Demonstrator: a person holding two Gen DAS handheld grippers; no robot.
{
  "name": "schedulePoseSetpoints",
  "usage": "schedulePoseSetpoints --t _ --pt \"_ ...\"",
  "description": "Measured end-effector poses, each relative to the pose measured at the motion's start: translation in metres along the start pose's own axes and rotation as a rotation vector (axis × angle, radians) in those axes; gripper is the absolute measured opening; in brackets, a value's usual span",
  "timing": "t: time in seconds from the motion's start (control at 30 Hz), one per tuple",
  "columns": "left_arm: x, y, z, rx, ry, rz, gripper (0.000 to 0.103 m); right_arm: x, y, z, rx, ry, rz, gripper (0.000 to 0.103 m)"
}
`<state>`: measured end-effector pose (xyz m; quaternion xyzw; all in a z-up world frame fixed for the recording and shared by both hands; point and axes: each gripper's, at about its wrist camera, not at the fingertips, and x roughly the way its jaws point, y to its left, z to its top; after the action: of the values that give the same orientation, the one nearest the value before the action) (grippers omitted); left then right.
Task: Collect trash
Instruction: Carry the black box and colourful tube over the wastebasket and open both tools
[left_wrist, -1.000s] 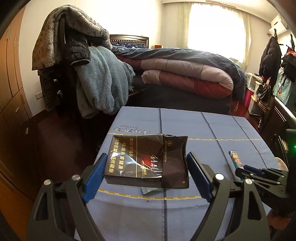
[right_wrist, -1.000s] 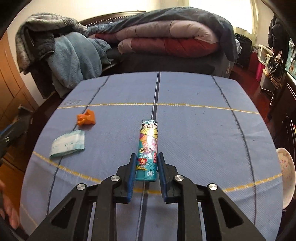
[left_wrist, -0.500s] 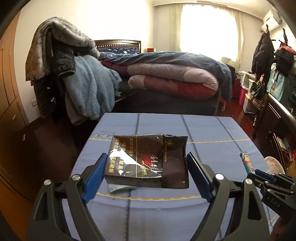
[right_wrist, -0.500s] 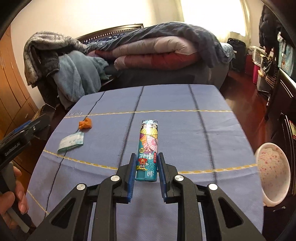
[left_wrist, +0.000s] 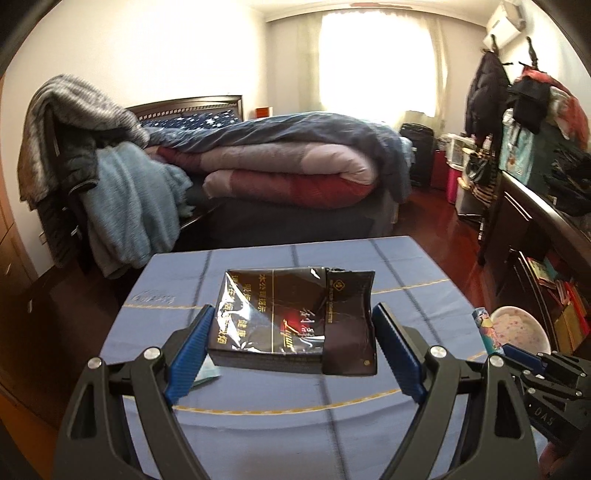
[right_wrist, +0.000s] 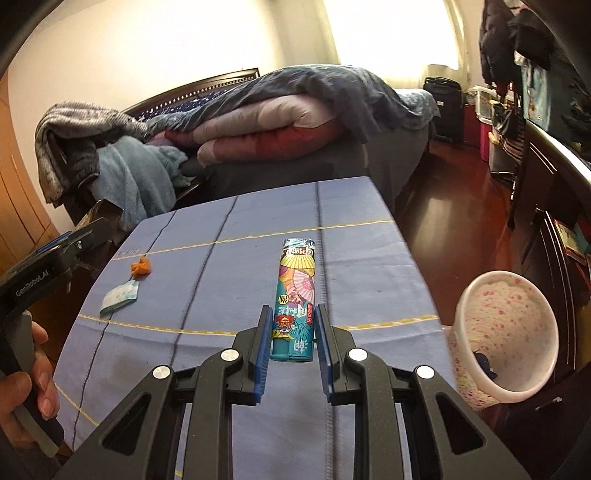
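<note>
My left gripper (left_wrist: 291, 325) is shut on a dark cigarette pack (left_wrist: 295, 319) with gold print and torn cellophane, held above the blue tablecloth (left_wrist: 258, 417). My right gripper (right_wrist: 291, 321) is shut on a teal printed wrapper tube (right_wrist: 295, 295), held above the cloth. A white bin with pink speckled liner (right_wrist: 506, 332) stands off the table's right edge and shows in the left wrist view (left_wrist: 517, 328) too. An orange scrap (right_wrist: 141, 266) and a pale green packet (right_wrist: 120, 297) lie on the cloth at the left.
A bed with folded quilts (left_wrist: 288, 166) stands beyond the table. A chair draped with blankets (left_wrist: 110, 177) is at the far left. Dark cabinets (right_wrist: 554, 206) line the right wall. The left gripper's body (right_wrist: 48, 266) shows at the left of the right wrist view.
Both grippers have risen and pulled back from the table while keeping hold of their items. The right gripper has swung right, bringing the white bin into closer view.
</note>
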<state>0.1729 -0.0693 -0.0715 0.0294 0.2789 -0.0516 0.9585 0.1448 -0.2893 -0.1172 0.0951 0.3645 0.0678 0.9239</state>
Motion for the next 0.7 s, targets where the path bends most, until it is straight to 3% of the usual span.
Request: schedulePoseSetpoints --t 0.4,0.7 --pt "-0.006 -0.102 0.006 0.114 -0.026 -0.113 0.085 -0.041 -0.067 -0.011 0.082 -0.078 -0.059 0.023" --pt "-0.007 -0.175 0.004 0.197 -0.039 -0.203 0.085 -0.074 -0.131 -0.023 0.174 -0.126 -0.152 0.023"
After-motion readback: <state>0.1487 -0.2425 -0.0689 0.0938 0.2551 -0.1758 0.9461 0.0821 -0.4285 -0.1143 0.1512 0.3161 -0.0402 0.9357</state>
